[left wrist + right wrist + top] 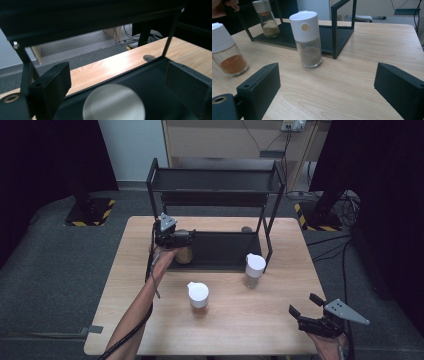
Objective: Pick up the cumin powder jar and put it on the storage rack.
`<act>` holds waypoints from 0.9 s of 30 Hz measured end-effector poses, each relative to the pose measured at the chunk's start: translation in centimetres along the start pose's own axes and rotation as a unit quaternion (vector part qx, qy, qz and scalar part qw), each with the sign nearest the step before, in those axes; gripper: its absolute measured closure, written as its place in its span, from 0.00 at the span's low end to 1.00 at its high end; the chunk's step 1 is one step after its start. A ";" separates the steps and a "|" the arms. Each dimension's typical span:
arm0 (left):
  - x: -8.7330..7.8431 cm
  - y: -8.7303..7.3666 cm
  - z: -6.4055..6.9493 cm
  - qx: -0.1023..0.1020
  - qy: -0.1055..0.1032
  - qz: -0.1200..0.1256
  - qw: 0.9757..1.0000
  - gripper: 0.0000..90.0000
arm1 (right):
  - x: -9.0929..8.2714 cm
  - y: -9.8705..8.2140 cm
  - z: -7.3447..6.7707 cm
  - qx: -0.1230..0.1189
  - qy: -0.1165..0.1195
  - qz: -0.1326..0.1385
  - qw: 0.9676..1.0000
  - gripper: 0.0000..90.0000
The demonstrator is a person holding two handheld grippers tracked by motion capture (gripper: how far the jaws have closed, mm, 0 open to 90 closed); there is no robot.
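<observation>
Currently the left gripper (181, 236) hovers above a jar (184, 253) standing on the rack (220, 251) lower shelf, jaws apart and clear of its cap. Right gripper (305, 306) jaws apart, empty, near the table (250, 330) edge.

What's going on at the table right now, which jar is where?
A person is moving spice jars onto the black rack. The left gripper is open above a jar with tan powder that stands on the rack's bottom shelf, its pads off it. The jar with orange powder and the jar with grey powder stand on the table. The right gripper waits open near the table's edge.
</observation>
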State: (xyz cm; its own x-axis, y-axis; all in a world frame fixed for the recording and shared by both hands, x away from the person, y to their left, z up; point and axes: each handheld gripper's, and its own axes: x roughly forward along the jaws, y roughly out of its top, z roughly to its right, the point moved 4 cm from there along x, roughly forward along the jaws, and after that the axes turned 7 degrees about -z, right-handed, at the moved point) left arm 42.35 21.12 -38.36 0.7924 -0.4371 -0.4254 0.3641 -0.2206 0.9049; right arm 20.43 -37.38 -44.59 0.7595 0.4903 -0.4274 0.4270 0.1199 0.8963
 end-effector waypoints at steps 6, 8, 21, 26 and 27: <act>-1.8 1.4 0.1 0.018 -0.028 0.012 0.999 0.04 | 0.0 0.0 0.0 -0.001 0.000 0.000 1.000 0.08; -2.5 1.7 0.1 0.031 -0.035 0.017 0.999 0.04 | 0.0 0.0 0.0 -0.001 0.000 0.000 1.000 0.08; -6.8 2.7 -0.2 0.046 -0.110 0.031 0.992 0.04 | 0.0 0.1 -0.1 -0.004 -0.001 -0.001 1.000 0.08; -8.4 2.1 -0.5 0.041 -0.130 0.039 0.990 0.04 | 0.0 0.1 -0.1 -0.005 -0.001 -0.002 1.000 0.08; -8.8 1.9 -0.6 0.038 -0.134 0.042 0.989 0.04 | 0.1 0.1 -0.2 -0.005 -0.001 -0.003 1.000 0.08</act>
State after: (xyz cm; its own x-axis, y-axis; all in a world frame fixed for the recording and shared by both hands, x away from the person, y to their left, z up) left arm 36.38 25.04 -32.90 0.6562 -0.6697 -0.3477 0.2566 -0.2352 0.9374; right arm 20.44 -37.20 -44.50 0.7581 0.4885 -0.4321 0.4260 0.1308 0.8952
